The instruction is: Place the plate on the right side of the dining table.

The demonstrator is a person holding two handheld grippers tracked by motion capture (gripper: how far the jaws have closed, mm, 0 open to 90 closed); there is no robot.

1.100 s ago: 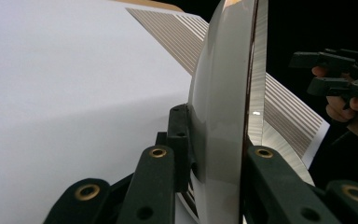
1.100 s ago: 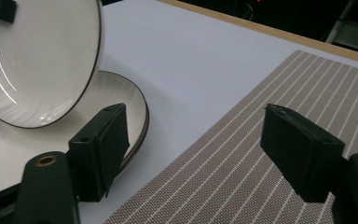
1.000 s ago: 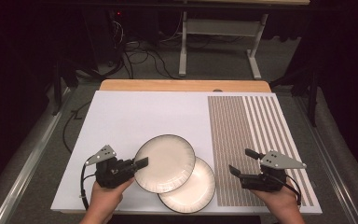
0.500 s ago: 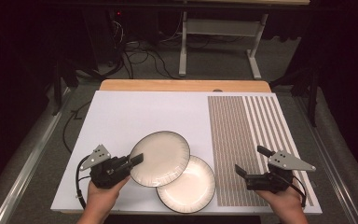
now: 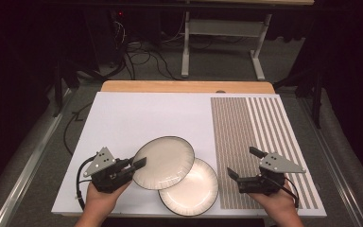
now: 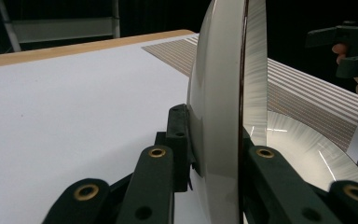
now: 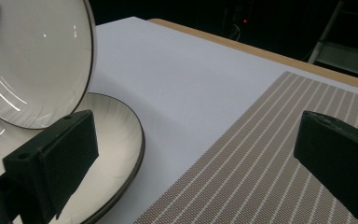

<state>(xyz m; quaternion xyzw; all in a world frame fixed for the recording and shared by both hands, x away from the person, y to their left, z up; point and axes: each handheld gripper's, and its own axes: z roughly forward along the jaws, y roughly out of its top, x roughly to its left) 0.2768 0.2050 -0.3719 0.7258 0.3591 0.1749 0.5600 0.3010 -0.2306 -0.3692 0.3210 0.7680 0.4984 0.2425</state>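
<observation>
White bench [image 5: 137, 118] w/ striped mat [image 5: 260, 142]: our left hand-held gripper [image 5: 139, 164] clamps upper plate [image 5: 163, 162] rim, overlapping lower plate [image 5: 194, 191]; right hand-held gripper [image 5: 244, 163] wide open, empty, just beside.

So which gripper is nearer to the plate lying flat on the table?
Left. The left gripper holds the upper plate by its rim, just left of the flat plate. The right gripper hangs open to its right, over the striped mat.
</observation>
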